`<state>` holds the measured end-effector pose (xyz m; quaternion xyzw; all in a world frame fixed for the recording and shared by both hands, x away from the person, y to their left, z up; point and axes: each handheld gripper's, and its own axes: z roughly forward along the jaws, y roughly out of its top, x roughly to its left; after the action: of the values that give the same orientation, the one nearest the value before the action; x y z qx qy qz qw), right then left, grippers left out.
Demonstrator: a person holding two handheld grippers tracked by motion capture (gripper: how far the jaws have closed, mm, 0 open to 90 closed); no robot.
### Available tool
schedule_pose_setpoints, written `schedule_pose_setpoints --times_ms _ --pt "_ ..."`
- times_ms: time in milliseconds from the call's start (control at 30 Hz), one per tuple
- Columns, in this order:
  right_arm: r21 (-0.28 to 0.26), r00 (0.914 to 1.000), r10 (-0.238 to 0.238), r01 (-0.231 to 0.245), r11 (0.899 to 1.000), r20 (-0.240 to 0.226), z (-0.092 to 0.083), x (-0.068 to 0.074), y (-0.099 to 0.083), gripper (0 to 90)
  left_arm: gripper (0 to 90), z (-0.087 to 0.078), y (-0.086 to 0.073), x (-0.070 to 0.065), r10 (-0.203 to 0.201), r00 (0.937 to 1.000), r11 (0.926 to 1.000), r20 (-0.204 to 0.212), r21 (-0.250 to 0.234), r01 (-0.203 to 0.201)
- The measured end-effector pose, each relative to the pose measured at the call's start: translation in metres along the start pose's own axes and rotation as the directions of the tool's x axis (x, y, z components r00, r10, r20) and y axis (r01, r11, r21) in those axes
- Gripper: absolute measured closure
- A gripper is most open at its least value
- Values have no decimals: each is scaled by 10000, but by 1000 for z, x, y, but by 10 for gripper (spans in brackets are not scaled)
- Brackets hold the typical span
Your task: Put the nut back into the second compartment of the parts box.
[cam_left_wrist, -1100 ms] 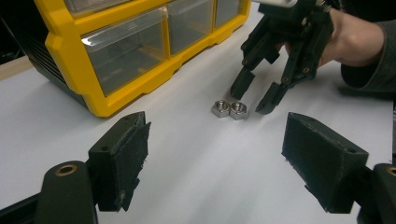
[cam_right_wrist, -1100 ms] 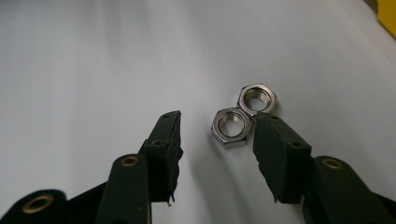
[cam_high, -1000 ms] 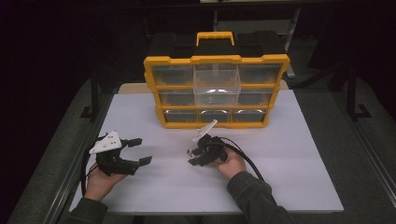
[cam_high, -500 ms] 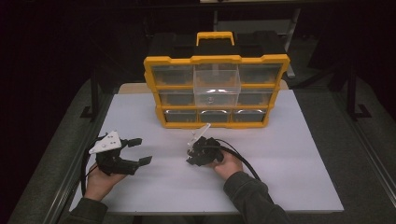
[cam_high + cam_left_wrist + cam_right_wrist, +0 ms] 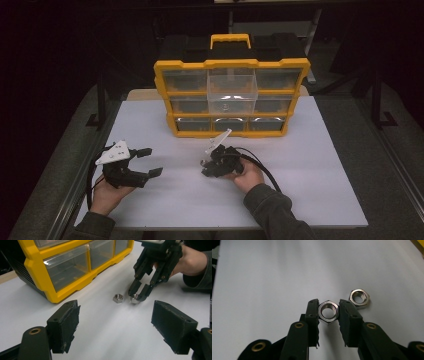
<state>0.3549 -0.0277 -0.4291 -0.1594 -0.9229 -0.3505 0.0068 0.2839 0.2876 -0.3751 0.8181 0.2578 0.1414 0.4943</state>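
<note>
The small shiny six-sided metal nut point(image 5: 328, 311) lay flat on the white counter point(image 5: 310, 165), in front of the yellow plastic box with clear little drawers point(image 5: 231, 97). My right tongs point(image 5: 328, 310) had just been closing, and the nut sat right between the two black pads. The pads touched its flat sides, one on each side, so I had hold of it. It was not lifted yet; it sat on the counter.

A second shiny metal nut point(image 5: 359, 298) lay just beside the first one, a little farther off and near one pad of the right tongs. In the left tongs view, I could see both nuts side by side, with the right tongs pointing down at the one they held.

My left tongs point(image 5: 115, 322) were wide open and held nothing. They rested near the counter's left side, well apart from the nuts.

To do this step well, I think I needed to squeeze gently but firmly on the flat sides, not on the corners, so the nut would not spin or pop out. I should have lifted straight up and slowly, so the pad did not bump the other nut. One clear drawer point(image 5: 232, 92) stuck out of the box in the middle, and it looked like a good place for the nut.
</note>
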Motion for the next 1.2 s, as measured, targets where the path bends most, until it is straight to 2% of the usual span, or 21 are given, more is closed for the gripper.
schedule_pose_setpoints --times_ms 67,133,167,267,300,467,600,700,767,900,1000,1067,1133,1167,1200 --pt "-46 10000 18 -18 10000 -30 -1 0 0 689 215 0 0 0 -2 10000 10000 -2 17 2" --pt "-139 9995 174 -177 9997 -253 -7 3 -2 689 213 0 0 0 -10 10000 10000 -4 16 10" --pt "-141 9999 144 -145 9998 -94 -9 4 -2 689 212 0 0 0 -18 10000 10000 -1 12 18" --pt "-303 9992 282 -291 9991 -290 -16 9 -3 689 211 0 0 0 -17 10000 10000 -7 0 17" --pt "-333 9995 149 -158 9993 -266 -18 10 -3 689 211 0 0 0 10 10000 10000 0 15 -10" --pt "-459 9988 148 -169 9988 -459 -32 18 0 689 211 0 0 0 -30 10000 10000 -20 16 30" --pt "-659 9975 222 -266 9975 -674 -50 22 4 689 211 0 0 0 -55 10000 10000 -24 -14 55" --pt "-870 9979 -1 -56 9962 -645 -66 28 9 689 211 0 0 -1 19 10000 10000 -22 26 -18" --pt "-887 9972 57 -124 9960 -748 -74 31 11 689 211 0 0 -1 4 10000 10000 -15 27 -4" --pt "-963 9965 -137 57 9953 -826 -89 34 16 689 211 0 1 0 62 10000 10000 -40 16 -62" --pt "-810 9958 -95 21 9967 -908 -99 36 18 689 210 -1 1 0 63 10000 10000 -46 7 -63" --pt "-956 9954 -120 29 9954 -953 -106 37 20 689 210 0 1 0 88 9999 10000 -51 -22 -88" --pt "-1144 9953 -261 153 9933 -933 -113 37 22 689 210 0 1 0 -38 10000 10000 -37 -48 38" --pt "-1212 9948 -192 69 9926 -1005 -117 38 24 689 210 0 0 -1 -149 9999 9998 -31 -116 149" --pt "-1203 9944 -130 3 9927 -1045 -121 38 25 689 210 0 1 -1 -91 10000 9999 -28 -77 90"
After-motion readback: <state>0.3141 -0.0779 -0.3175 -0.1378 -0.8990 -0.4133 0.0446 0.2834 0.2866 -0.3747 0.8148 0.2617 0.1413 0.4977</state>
